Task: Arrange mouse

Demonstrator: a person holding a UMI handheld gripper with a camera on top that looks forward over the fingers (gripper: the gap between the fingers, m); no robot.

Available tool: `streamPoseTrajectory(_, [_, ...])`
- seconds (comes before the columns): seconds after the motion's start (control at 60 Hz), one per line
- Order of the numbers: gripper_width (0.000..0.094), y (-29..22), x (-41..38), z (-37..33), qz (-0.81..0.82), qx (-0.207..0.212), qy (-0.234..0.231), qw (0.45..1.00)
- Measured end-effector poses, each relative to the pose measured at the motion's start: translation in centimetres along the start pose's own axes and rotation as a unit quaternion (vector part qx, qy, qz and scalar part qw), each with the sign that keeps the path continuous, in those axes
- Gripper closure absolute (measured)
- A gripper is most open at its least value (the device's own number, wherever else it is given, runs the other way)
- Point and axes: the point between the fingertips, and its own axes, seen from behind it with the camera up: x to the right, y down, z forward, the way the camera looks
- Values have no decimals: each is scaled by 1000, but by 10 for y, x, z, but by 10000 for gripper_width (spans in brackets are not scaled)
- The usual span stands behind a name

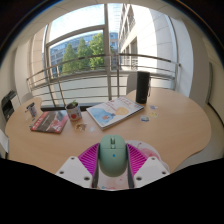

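- Broad round wooden table, pale and bare across the near half, spreading out ahead toward a big window with railings at the far side.
- At the far edge, right of centre, a dark upright box, perhaps a speaker; just nearer, an open magazine or papers lying flat.
- Far left: a reddish book and a small cup or jar beside it; details too small to tell.
- Gripper clenched on the mouse, pink pads pressing both flanks, no gap visible either side.
- Mouse pale green, nose pointing away, body between the fingers at the near edge of the table; whether lifted or resting, cannot tell.
- Likely light, rigid, smooth plastic shell: prone to slip or twist if pinched on the curved top. Best held as now, low on the flat sides near the middle, with moderate squeeze; buttons and wheel best left untouched.
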Motion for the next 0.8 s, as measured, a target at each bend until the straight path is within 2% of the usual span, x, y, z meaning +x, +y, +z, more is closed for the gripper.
streamPoseTrajectory(0.067, [534,31,24,11,3,-41,12,999])
streamPoseTrajectory(0.133, [526,55,42,29,1,-66,25,998])
streamPoseTrajectory(0.267, [408,81,53,31,15,-90,19,996])
streamPoseTrajectory(0.3, [317,78,55,26,12,-89,25,996])
streamPoseTrajectory(0.367, [77,74,53,14,2,-77,30,997])
streamPoseTrajectory(0.533, [93,61,38,-46,-8,-58,34,998])
streamPoseTrajectory(0.8, [89,65,8,-191,-22,-24,62,998])
